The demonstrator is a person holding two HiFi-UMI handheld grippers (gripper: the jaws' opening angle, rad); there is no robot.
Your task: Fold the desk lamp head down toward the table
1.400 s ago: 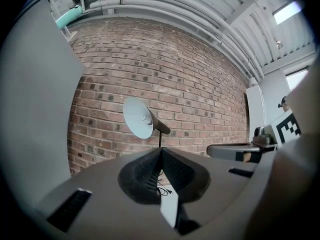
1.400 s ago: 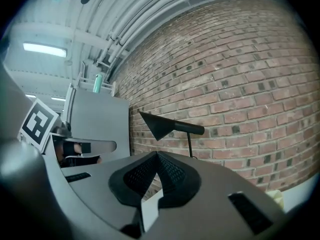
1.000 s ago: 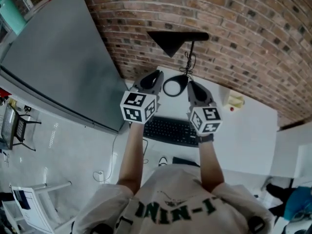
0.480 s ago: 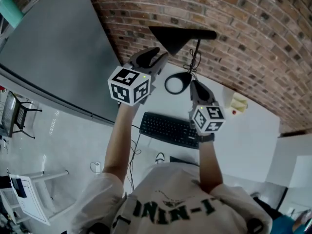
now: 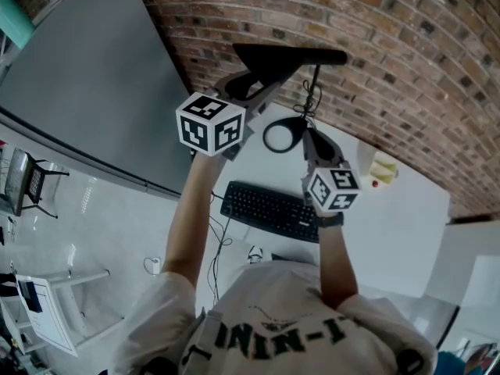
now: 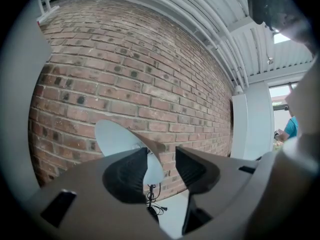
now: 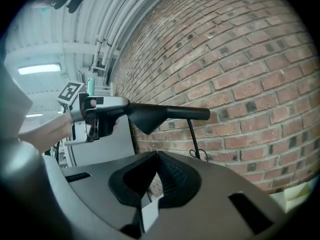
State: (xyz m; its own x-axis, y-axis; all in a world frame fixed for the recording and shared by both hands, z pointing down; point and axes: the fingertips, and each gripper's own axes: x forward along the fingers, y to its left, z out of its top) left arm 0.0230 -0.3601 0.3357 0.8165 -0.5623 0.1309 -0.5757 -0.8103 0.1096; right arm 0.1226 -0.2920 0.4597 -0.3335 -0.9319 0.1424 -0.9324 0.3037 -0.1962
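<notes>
Left hand-held gripper [image 6: 161, 159] is up at the wide end of the lamp head [image 5: 275, 59]. Its jaws stand apart and have just been opening. The shade's rim shows in the gap between them, yet neither pad appears to press on it.

That lamp head sits high on a thin stem [image 5: 315, 84], well above the counter [image 5: 391, 209] and close to the brick wall [image 5: 406, 30]. Its long axis lies level and runs along the wall. The wide mouth, pale inside, faces the left hand-held gripper, and the narrow dark end reaches to the right past the top of the stem. The head thus lies straight ahead of that gripper, nearly in line with the way it points, and this is the nearer hand by far.

To fold it, I judge the jaws must close on the rim and swing the wide end down about the stem top.

Lower down, the right hand-held gripper [image 7: 157, 156] has its jaws together with nothing between them. It is just beside the ring base [image 5: 285, 135] on the counter, well below the head. A keyboard [image 5: 269, 208] lies nearer the person.
</notes>
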